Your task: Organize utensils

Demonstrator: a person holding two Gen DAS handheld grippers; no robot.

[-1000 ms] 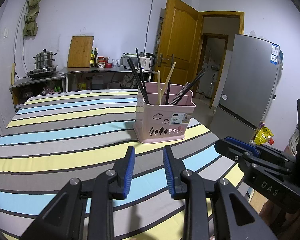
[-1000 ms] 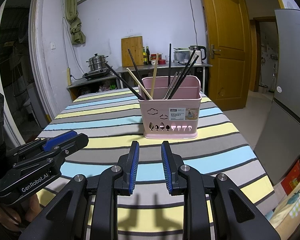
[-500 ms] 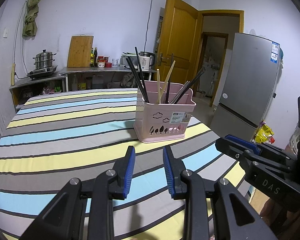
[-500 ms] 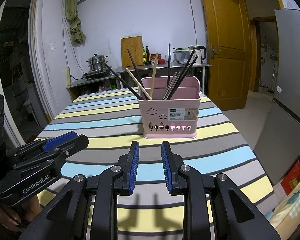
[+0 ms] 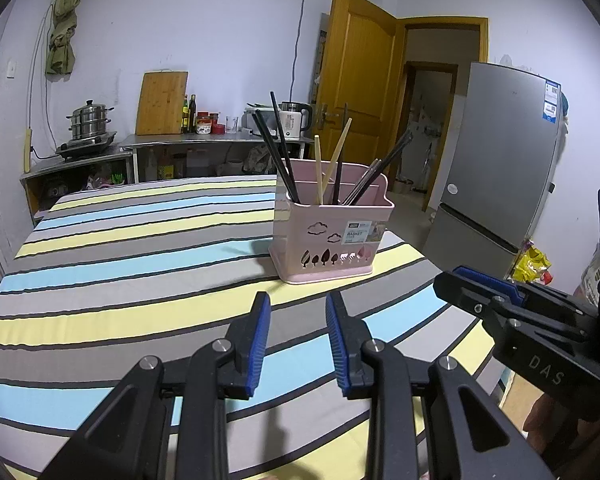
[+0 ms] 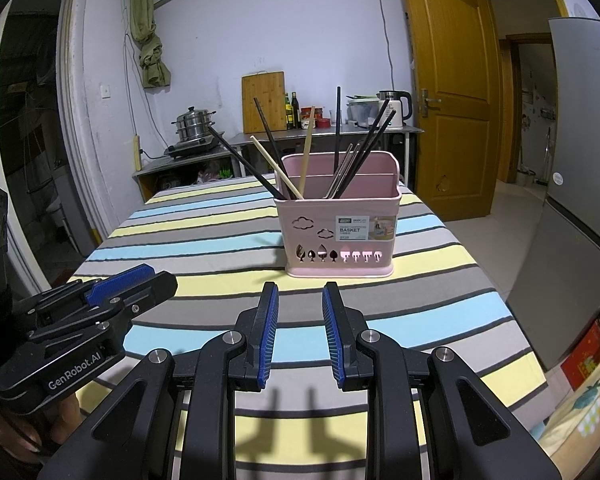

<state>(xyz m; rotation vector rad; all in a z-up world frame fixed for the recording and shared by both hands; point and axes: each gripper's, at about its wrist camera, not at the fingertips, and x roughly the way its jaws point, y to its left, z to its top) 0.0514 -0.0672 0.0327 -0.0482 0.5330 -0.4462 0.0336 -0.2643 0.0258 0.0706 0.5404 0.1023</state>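
Barely anything's being shifted since earlier, both left gripper (image 5: 296,320) and right gripper (image 6: 299,312) being held released, chopsticks (image 6: 342,168) best being pinched low near pink basket (image 6: 338,232).

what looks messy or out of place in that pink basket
The chopsticks in the pink basket are mixed and splayed: dark and pale ones lean opposite ways, and one dark stick tilts far out left. Nothing has spilled onto the striped tablecloth.
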